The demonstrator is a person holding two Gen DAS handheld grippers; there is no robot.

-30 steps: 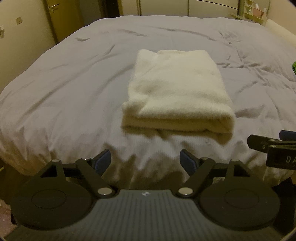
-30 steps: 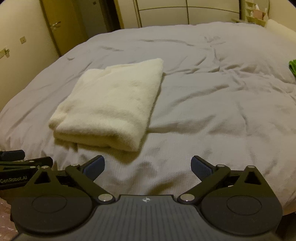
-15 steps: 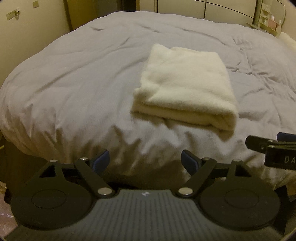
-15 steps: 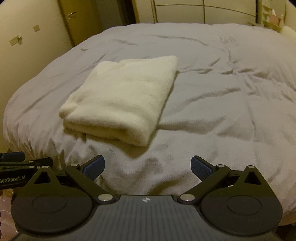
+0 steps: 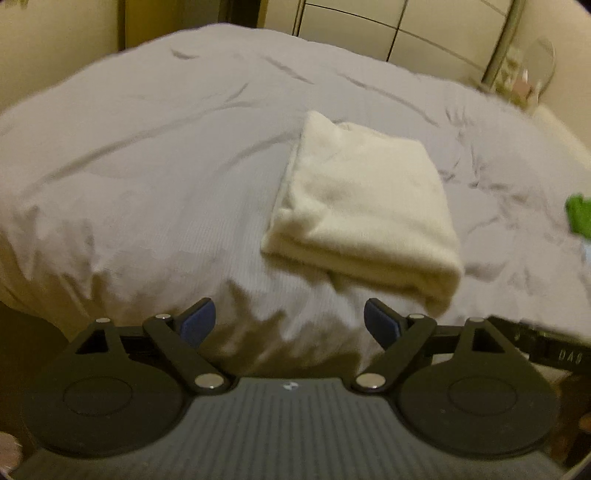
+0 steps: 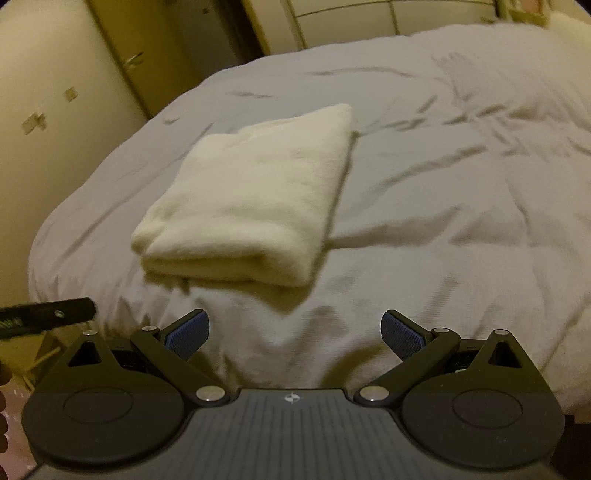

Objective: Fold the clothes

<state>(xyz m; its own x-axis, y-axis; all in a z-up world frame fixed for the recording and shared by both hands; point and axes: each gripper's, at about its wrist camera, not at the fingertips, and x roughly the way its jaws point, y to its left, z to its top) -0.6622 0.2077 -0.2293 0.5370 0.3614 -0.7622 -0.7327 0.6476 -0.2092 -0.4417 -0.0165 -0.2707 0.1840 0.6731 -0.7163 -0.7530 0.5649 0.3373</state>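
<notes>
A cream folded garment [image 5: 364, 206] lies on a bed [image 5: 147, 177] covered with a wrinkled grey duvet. In the left wrist view it sits toward 1 o'clock from the left hand-held gripper [image 5: 290, 322], its thick folded edge facing the camera and its far edge pointing toward the wardrobe doors [image 5: 399, 29] at 12 o'clock. The layers show at the near edge, stacked one on another. The left hand-held gripper has its two blue-padded fingers [image 5: 195, 320] spread well apart, with nothing between them; it hangs over the near edge of the bed, apart from the garment. At 3 o'clock in that view a small patch of green cloth [image 5: 578, 214] lies on the duvet, well apart from the folded garment, and part of the other black tool reaches in at about 4 o'clock.

In the right wrist view the same folded garment [image 6: 255, 199] lies toward 11 o'clock from the right hand-held gripper [image 6: 295, 334], near the left side of the bed [image 6: 461, 184]. The right hand-held gripper also has its fingers [image 6: 400, 334] wide apart and empty, held above the bed's near edge and not touching the cloth. At 9 o'clock a black bar of the left tool [image 6: 48, 314] juts into the picture. A door with a handle [image 6: 133, 59] stands at 10 o'clock beyond the bed, beside a pale wall. Both views are somewhat blurred, so fine detail of the fabric cannot be made out.
</notes>
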